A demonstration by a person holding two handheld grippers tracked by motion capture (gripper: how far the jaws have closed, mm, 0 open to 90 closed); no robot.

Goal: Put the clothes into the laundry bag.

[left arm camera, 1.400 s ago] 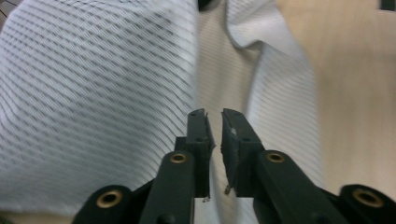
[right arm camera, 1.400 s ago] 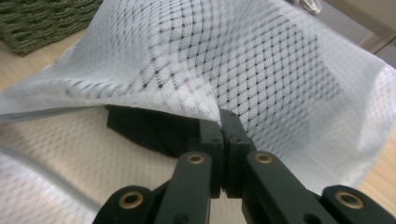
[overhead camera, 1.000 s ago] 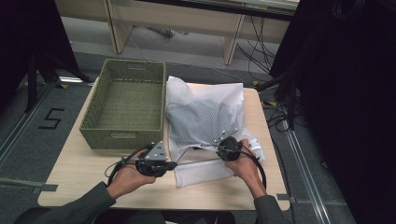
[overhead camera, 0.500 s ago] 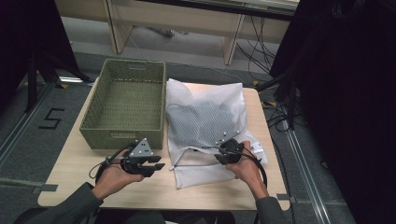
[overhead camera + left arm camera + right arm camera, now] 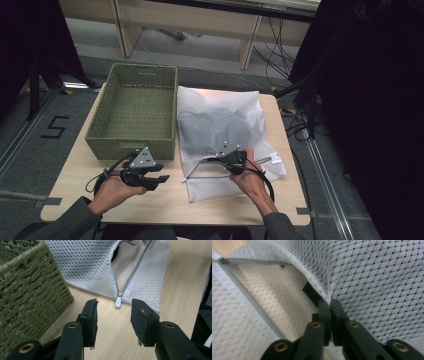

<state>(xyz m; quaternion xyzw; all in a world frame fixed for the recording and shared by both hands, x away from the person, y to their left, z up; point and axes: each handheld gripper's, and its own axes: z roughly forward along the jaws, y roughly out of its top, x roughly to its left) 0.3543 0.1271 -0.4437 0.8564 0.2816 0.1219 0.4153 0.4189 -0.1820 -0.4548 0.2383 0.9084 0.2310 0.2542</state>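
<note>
A white mesh laundry bag [image 5: 225, 125] with dark clothes inside lies on the wooden table [image 5: 175, 200], its grey zipper [image 5: 130, 277] unzipped. My right gripper [image 5: 231, 156] is shut on the upper edge of the bag's opening [image 5: 322, 293] and holds it lifted. My left gripper [image 5: 157, 181] is open, low over the table left of the bag. In the left gripper view the white zipper pull [image 5: 118, 302] lies just beyond my open left gripper [image 5: 113, 312]. An empty green woven basket [image 5: 134, 110] stands to the left of the bag.
The basket's corner [image 5: 25, 287] is close on the left of my left gripper. Bare table [image 5: 180, 282] lies right of the bag. Cables [image 5: 295, 125] hang off the table's right side. Floor with a painted 5 [image 5: 55, 127] lies to the left.
My left gripper has let go of the zipper end, drawn back left away from the bag and opened. The right gripper stays shut on the bag's edge, and the opening is now wide.
</note>
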